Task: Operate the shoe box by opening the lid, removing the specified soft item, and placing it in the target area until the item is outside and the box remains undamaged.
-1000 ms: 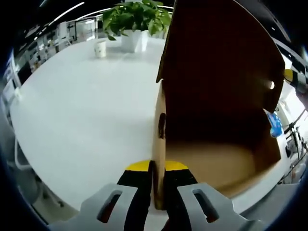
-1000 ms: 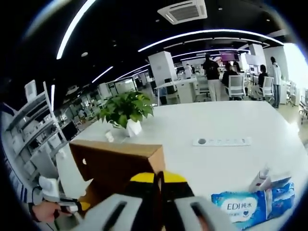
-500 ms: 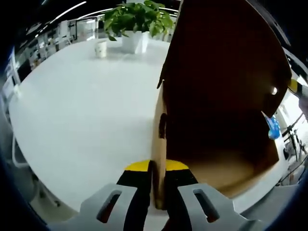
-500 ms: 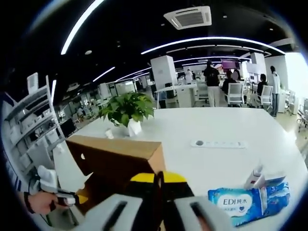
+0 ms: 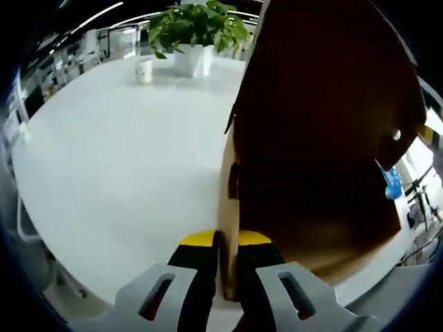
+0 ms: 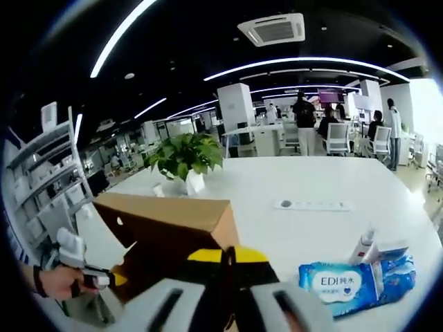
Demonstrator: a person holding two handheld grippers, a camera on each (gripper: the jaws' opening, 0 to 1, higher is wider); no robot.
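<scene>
**Lid lifting further, box front wall pinned**

Left gripper (image 5: 227, 243): jaws pressed onto the front wall of the shoe box (image 5: 325, 238), one yellow-tipped pad on either side of the cardboard edge. That grip matches the frames of one second ago. Beyond and to the right of the jaws the box interior is open and looks bare: a plain tan floor, with no soft item visible inside.

Right gripper (image 6: 227, 257): jaws closed on the edge of the lid (image 6: 169, 220), which rises just ahead of them. Compared with one second ago, in the left gripper view the lid's dark underside covers more of the upper right, so it has swung further open. Judgement: the opening step is nearly done.

The soft item, a blue tissue pack (image 6: 356, 280), lies on the table (image 6: 311, 183) to the right of the right jaws, well apart from the box, so it seems to be outside already.

Materials: the box is matte brown corrugated cardboard with straight folds and a small round hole in the lid panel. The pack is glossy, crinkled film. The table is smooth, white and rounded. A leafy potted plant (image 5: 196, 31) in a white pot stands far beyond the left jaws, with a paper cup (image 5: 144, 70) beside it.
</scene>
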